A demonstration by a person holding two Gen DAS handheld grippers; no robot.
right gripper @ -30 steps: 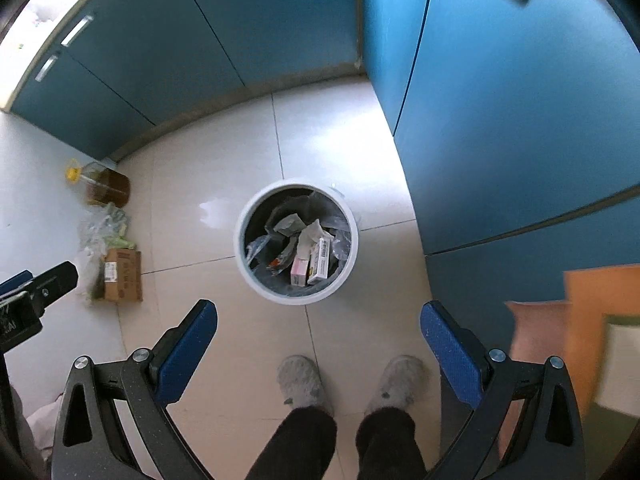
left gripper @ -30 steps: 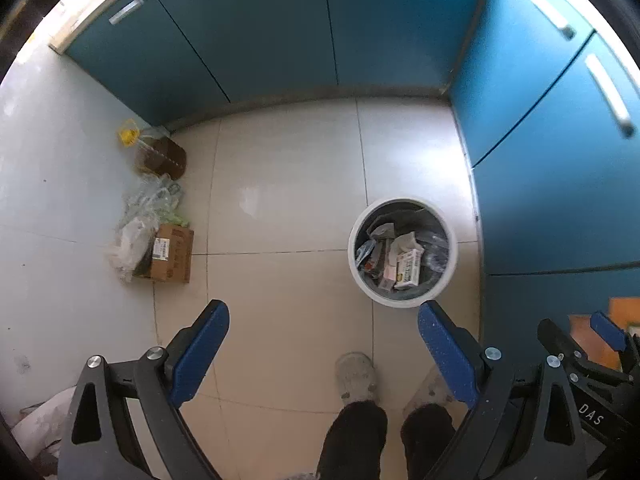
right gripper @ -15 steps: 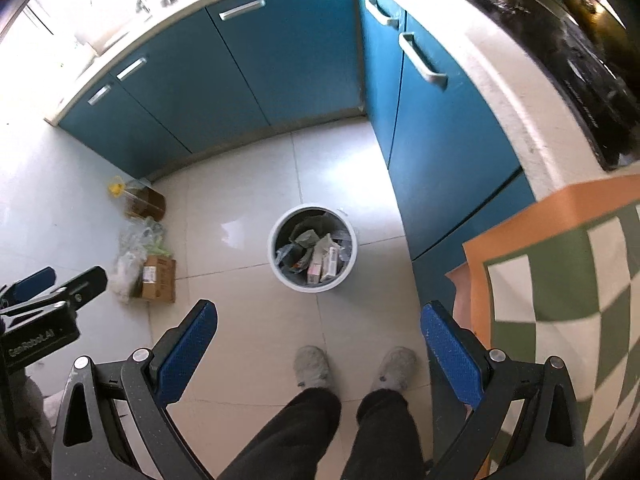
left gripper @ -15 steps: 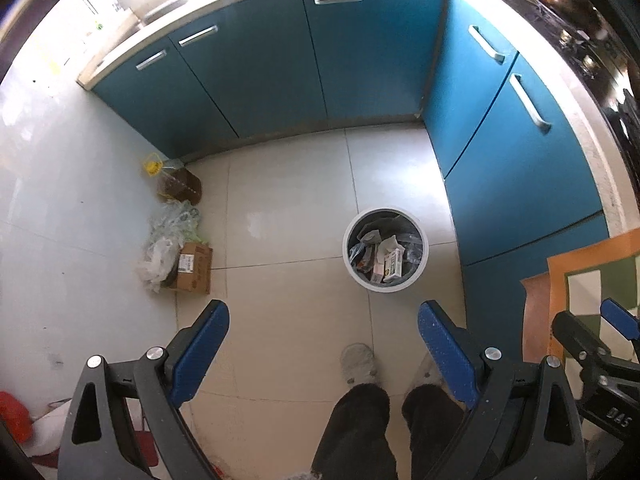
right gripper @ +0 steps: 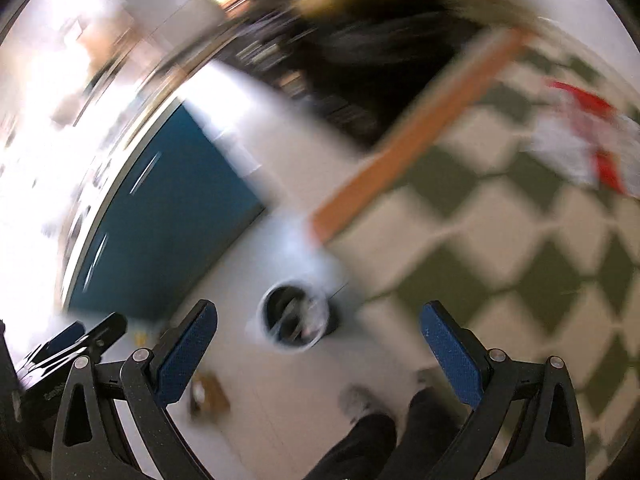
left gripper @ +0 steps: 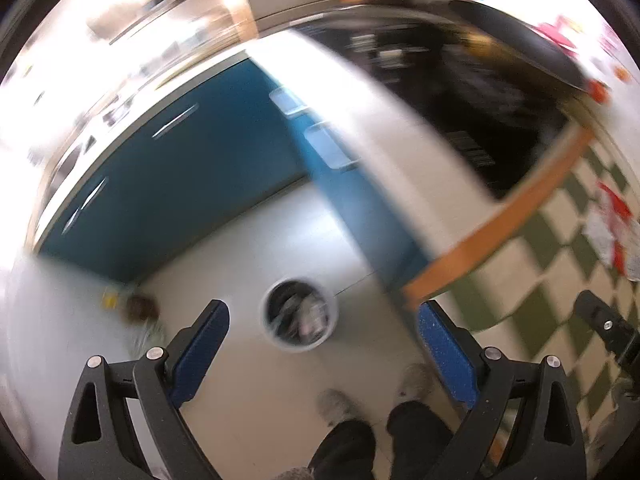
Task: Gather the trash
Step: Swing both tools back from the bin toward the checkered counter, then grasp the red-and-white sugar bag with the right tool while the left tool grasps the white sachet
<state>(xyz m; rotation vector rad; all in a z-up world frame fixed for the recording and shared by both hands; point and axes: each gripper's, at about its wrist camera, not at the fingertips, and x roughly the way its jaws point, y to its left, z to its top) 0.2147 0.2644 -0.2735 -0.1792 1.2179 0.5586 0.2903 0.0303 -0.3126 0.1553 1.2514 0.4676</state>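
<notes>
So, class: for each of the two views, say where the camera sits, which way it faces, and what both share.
Left wrist: on the left hand-held gripper, facing down at floor and trash bin; person's legs show.
Right wrist: on the right hand-held gripper, facing down, checkered cloth at right; legs show.
Shared: bin, blue cabinets, cloth; both blurred.
</notes>
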